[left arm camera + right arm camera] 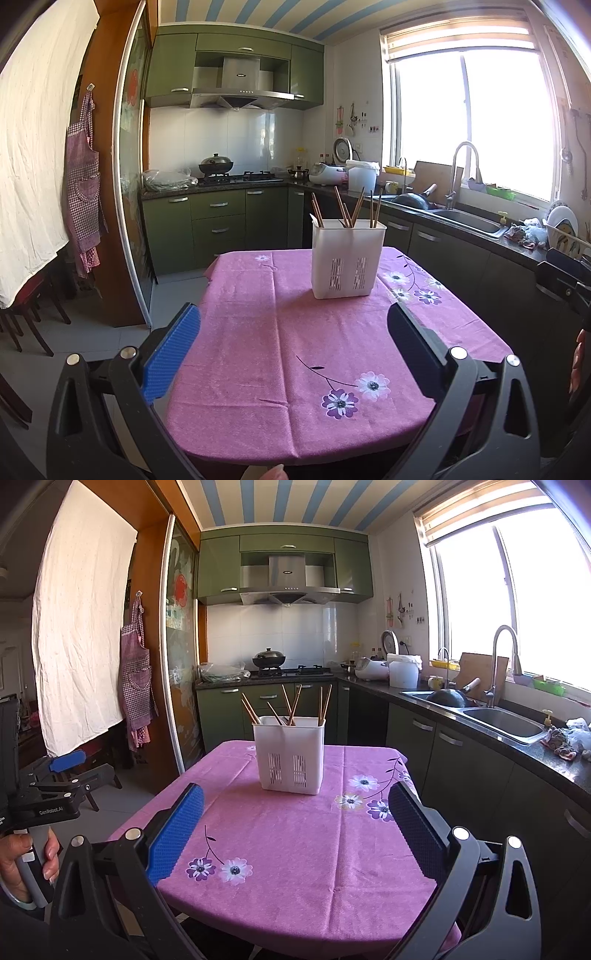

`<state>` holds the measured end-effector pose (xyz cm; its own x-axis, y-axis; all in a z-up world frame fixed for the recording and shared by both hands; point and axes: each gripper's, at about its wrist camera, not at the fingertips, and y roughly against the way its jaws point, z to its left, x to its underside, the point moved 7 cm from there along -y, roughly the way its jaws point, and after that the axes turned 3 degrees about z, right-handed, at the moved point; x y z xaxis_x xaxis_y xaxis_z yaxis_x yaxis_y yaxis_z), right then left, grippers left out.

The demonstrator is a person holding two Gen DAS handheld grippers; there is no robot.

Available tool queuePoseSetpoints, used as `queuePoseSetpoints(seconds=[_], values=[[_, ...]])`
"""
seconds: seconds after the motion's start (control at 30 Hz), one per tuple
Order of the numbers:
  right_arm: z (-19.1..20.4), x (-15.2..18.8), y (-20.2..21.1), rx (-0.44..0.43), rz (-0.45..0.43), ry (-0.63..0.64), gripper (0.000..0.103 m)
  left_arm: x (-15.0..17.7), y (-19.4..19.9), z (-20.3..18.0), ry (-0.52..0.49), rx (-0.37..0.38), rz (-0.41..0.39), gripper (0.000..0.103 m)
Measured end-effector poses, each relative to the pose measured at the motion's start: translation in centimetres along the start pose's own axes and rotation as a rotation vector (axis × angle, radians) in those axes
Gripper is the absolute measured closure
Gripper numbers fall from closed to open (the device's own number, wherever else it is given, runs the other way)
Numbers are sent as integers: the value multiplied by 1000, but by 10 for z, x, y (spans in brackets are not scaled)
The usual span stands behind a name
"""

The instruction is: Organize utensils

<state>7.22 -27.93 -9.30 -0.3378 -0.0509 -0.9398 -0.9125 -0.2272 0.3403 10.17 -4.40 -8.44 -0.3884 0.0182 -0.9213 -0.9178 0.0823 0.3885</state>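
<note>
A white slotted utensil holder [346, 258] stands upright on the far part of the purple flowered tablecloth [258, 332]. Several wooden chopsticks [355, 210] stick out of its top. It also shows in the right wrist view [290, 755], with the chopsticks [293, 703] leaning in it. My left gripper [293, 325] is open and empty, held above the near half of the table. My right gripper [295, 805] is open and empty, also back from the holder. The left gripper shows at the left edge of the right wrist view [55, 775].
A dark counter with a steel sink [502, 720] and tall faucet [506, 657] runs along the right under the window. A stove with a wok [269, 661] sits at the back. A sliding glass door [181, 664] and hanging apron [136, 679] are on the left.
</note>
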Motion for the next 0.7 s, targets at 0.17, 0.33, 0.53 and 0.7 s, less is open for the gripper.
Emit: queuePoseSetpoints(seconds=[0.17, 0.33, 0.53, 0.7], values=[[0, 0, 0, 0, -1, 0, 5, 0, 1, 1, 1, -2, -2, 7], [0, 0, 0, -1, 1, -1, 5, 0, 2, 0, -5, -5, -5, 7], [0, 0, -1, -3, 1, -2, 5, -1, 4, 0, -7, -8, -7, 7], [1, -1, 0, -4, 0, -3, 5, -1, 4, 0, -7, -7, -7, 7]])
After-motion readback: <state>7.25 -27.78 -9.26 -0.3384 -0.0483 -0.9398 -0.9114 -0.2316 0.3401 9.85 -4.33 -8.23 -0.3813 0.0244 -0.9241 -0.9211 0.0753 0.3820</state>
